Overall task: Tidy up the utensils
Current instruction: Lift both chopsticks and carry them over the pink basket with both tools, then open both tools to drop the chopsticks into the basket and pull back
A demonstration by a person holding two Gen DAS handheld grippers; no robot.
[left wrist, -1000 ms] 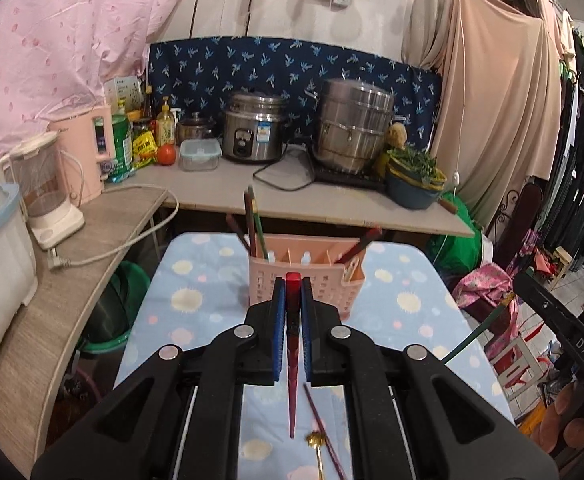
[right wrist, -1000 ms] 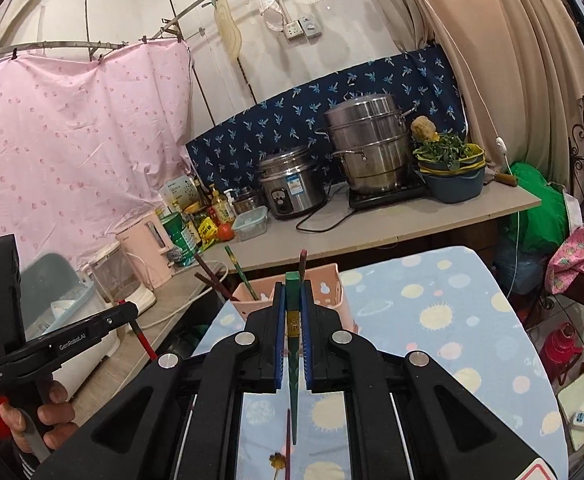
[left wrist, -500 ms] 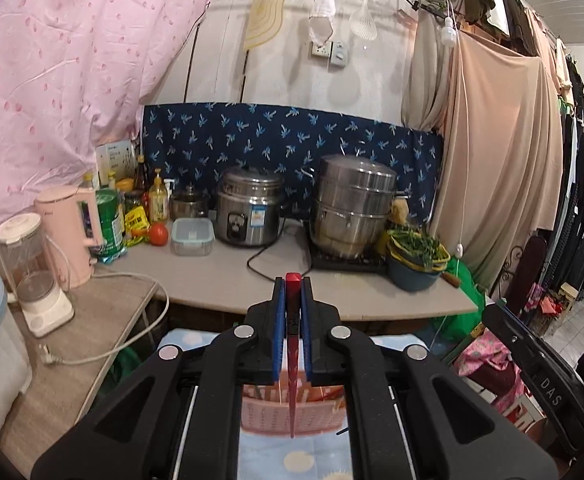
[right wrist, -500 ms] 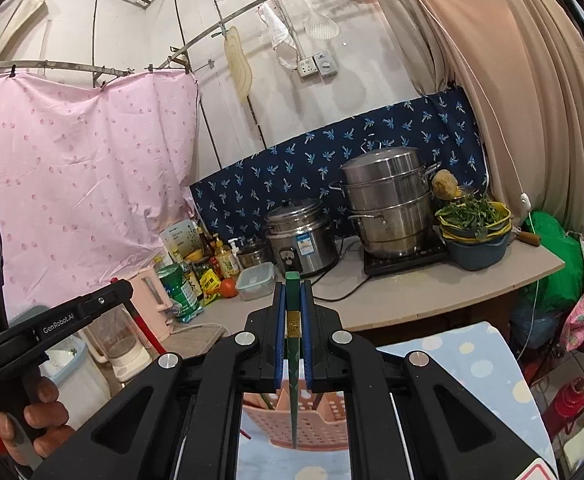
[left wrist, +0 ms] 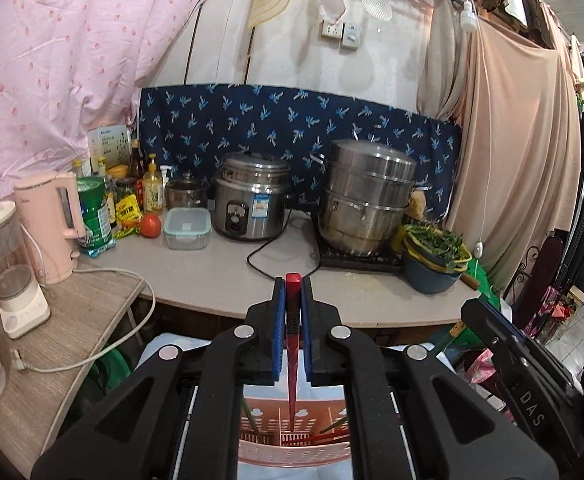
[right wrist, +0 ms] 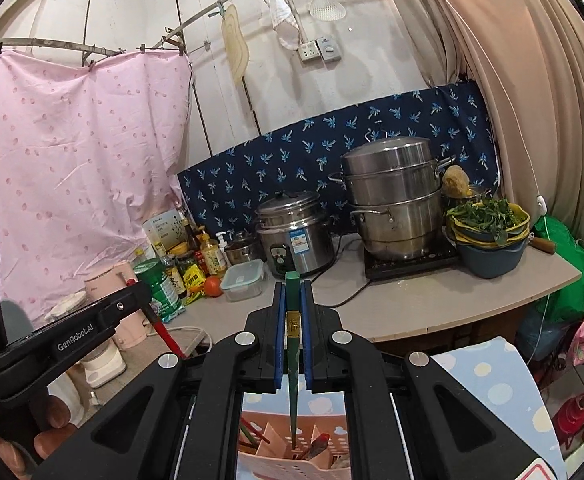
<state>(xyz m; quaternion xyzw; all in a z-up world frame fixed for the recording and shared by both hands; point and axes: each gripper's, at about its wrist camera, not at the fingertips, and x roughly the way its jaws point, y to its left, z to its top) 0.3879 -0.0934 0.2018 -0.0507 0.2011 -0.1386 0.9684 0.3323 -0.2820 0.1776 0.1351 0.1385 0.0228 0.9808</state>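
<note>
Red chopstick [left wrist: 293, 344] and green chopstick [right wrist: 293, 344], upright, tips down over pink slotted utensil basket [left wrist: 292, 446].

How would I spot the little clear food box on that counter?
Find the grey counter under the blue patterned cloth. Left of the rice cooker sits a clear food box with a pale green snap lid; a red tomato is at its left. It is the only low, see-through box.

White panelled wall [left wrist: 292, 52] behind; navy leaf-print cloth [left wrist: 292, 128] pinned along its base. Pink spotted sheet [left wrist: 52, 60] hangs at left, beige curtain [left wrist: 512, 140] at right. Grey surface [left wrist: 220, 276] runs beneath, meeting a wood-grain side shelf [left wrist: 52, 340]. White wall socket [left wrist: 331, 30] up high; bare bulb [left wrist: 468, 20] on a metal rail [right wrist: 72, 44].
</note>
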